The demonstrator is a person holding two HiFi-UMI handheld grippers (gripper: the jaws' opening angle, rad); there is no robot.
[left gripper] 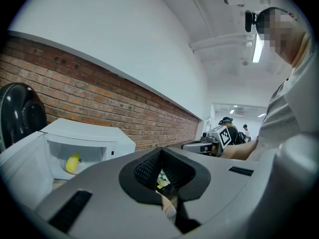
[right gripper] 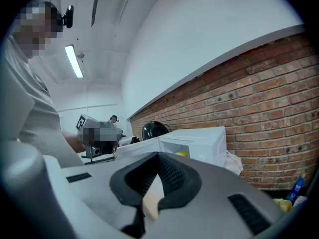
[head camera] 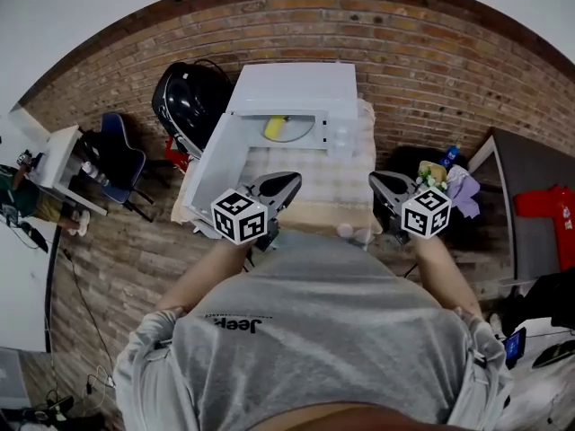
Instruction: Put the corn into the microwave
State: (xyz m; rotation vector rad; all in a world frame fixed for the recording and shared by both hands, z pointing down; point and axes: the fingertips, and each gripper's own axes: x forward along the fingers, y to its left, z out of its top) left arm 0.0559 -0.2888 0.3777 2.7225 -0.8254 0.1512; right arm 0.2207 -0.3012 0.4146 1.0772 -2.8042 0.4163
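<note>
The white microwave point(head camera: 296, 92) stands on the table against the brick wall, its door point(head camera: 218, 164) swung open to the left. A yellow corn cob point(head camera: 276, 127) lies inside the cavity; it also shows as corn point(left gripper: 73, 163) in the left gripper view and corn point(right gripper: 182, 154) in the right gripper view. My left gripper point(head camera: 285, 183) and right gripper point(head camera: 381, 183) are held side by side near the table's front edge, short of the microwave. Both are shut with nothing between the jaws. The left gripper point(left gripper: 162, 177) points past the microwave point(left gripper: 94, 141); the right gripper point(right gripper: 155, 185) points toward the microwave point(right gripper: 202, 142).
A checked cloth covers the table point(head camera: 314, 182). A black rounded appliance point(head camera: 189, 97) sits left of the microwave. A blue chair point(head camera: 121, 151) and a white desk point(head camera: 56, 155) stand further left. Small bottles and toys point(head camera: 440, 173) crowd a dark surface at the right.
</note>
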